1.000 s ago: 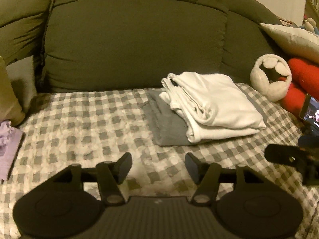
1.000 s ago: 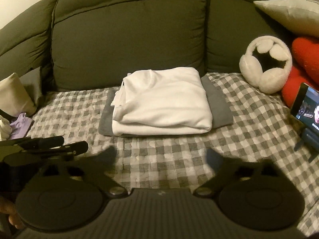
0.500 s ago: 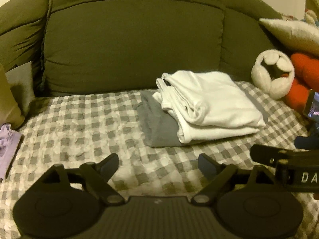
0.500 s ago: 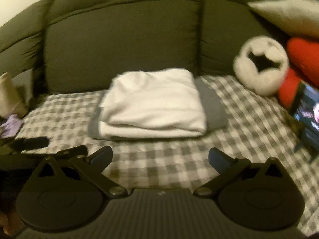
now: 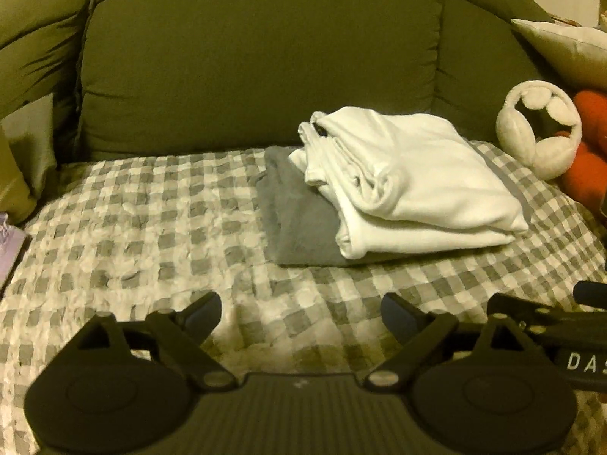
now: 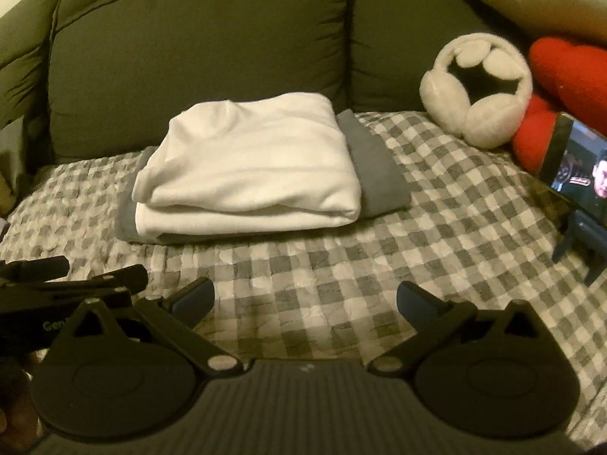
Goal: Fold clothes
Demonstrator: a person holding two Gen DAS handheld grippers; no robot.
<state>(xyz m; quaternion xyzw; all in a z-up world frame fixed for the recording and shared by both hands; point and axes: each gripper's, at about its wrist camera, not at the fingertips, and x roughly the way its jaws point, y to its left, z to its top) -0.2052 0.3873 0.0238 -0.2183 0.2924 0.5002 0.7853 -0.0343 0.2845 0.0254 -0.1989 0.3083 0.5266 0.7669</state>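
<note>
A folded white garment lies on top of a folded grey garment on the checked cover of a sofa. My left gripper hovers over the cover in front of the pile; its jaws are opening and nothing is between them. My right gripper stands open and empty, also short of the pile. Each gripper shows at the edge of the other's view.
The checked grey-and-white cover spreads over the seat before a dark green back cushion. White fluffy earmuffs, red plush and a phone on a stand sit at the right. A lilac item lies far left.
The left gripper's jaws have spread from fairly narrow to wide. Both grippers have sunk a little towards the cover. The pile has not moved.
</note>
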